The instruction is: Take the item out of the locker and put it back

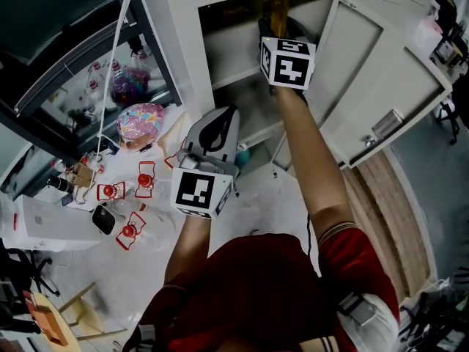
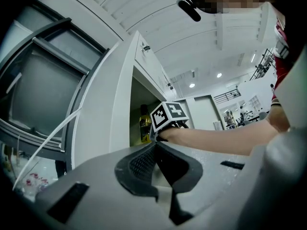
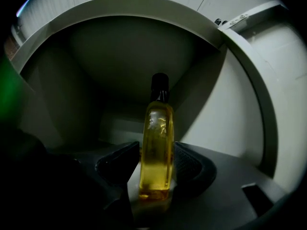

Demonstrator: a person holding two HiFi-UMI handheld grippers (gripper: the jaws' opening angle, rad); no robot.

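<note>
A tall bottle of yellow oil [image 3: 156, 147] with a black cap stands upright on the shelf inside the white locker [image 1: 220, 50]. My right gripper [image 3: 156, 166] reaches into that compartment, and both pads press on the bottle's lower sides. From the head view only the bottle's top [image 1: 277, 9] shows, above the right gripper [image 1: 276, 26]. In the left gripper view the bottle [image 2: 144, 123] appears beside the right gripper's marker cube [image 2: 168, 115]. My left gripper [image 1: 217, 125] hangs lower, outside the locker, shut with nothing in it; its pads meet at the tips [image 2: 154, 146].
The locker door [image 1: 381, 79] stands swung open to the right of my right arm. A pink patterned round thing [image 1: 141, 122] and several small red and white items [image 1: 128, 196] lie on the floor at left. A dark metal frame [image 1: 88, 72] stands left of the locker.
</note>
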